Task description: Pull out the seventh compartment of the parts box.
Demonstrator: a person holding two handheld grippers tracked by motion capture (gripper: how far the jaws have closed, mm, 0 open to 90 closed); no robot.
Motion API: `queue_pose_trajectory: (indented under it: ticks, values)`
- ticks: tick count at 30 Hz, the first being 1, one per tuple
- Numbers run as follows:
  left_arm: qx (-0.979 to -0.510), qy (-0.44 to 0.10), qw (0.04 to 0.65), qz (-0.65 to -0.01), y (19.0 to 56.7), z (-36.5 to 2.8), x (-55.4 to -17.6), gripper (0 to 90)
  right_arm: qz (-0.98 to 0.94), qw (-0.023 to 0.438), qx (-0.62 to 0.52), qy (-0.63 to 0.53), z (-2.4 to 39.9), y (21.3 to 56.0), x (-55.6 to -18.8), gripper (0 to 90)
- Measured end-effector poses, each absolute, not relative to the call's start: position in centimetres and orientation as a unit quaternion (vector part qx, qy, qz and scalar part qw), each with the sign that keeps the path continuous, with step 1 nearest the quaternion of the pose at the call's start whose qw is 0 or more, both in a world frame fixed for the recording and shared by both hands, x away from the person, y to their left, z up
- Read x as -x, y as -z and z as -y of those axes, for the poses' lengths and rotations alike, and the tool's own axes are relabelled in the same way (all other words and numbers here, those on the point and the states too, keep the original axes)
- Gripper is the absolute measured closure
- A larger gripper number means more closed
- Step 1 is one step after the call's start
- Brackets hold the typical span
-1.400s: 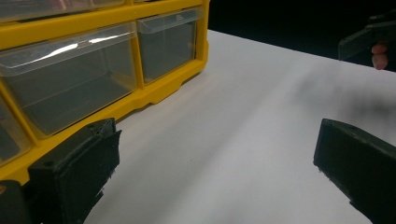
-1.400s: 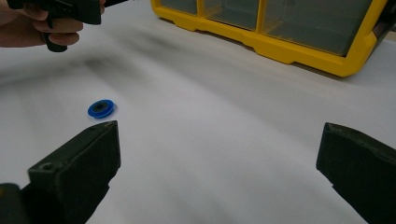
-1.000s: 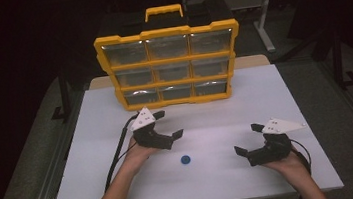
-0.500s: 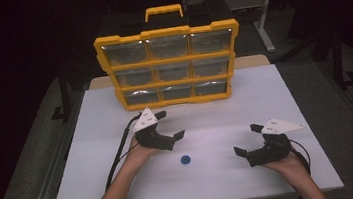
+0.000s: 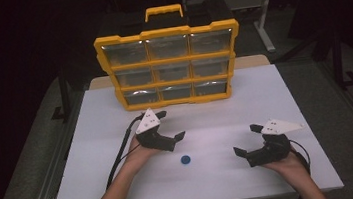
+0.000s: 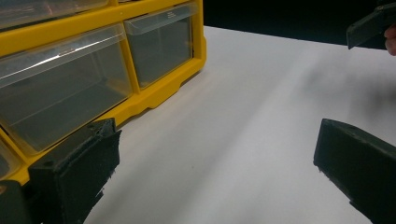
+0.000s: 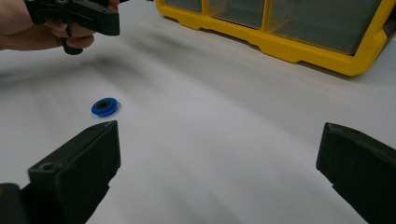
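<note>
— Both hand-held grippers stand with jaws spread wide and nothing between them. What lies between the left gripper [image 5: 171, 124] and the right gripper [image 5: 249, 139]?

— A small blue round plastic disc with a dark centre [image 5: 186, 159], flat on the white table top [image 5: 223, 174]. It sits just in front of the left gripper, clear of it, and well apart from the right one. From the right gripper view the disc [image 7: 105, 106] lies beyond its left-hand jaw, not within the gap.

— Can you tell what the disc is?

— No. It is too small; a raised rim and a darker middle are all that can be made out.

— And farther out?

— A yellow plastic organiser case with nine clear drawers in three rows [image 5: 169, 65] stands upright at the far side of the table, its carry handle on top. The left gripper view catches its bottom corner [image 6: 154, 88] close by, most of the case cut off by the frame edge.

— What is in the drawers?

— Hard to say. The fronts glare and look greyish; no contents are readable.

— The person?

— Forearms come in from the bottom edge. The surroundings beyond the table are dark.
</note>
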State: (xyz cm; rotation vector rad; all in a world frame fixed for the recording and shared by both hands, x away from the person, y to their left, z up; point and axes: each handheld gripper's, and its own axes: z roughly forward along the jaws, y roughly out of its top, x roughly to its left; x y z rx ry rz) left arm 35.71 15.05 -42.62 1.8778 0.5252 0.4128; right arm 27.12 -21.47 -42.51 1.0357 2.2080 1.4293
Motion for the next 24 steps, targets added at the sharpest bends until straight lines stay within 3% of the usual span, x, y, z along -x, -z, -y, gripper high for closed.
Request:
queue_pose_trajectory:
  ticks: [24]
  values:
    - [-0.802, -0.209, 0.525, -0.196, 42.56, -14.82, -35.42, 0.2, -0.772, 0.159, -0.360, -0.499, 21.48, 42.50, -27.10, 0.0]
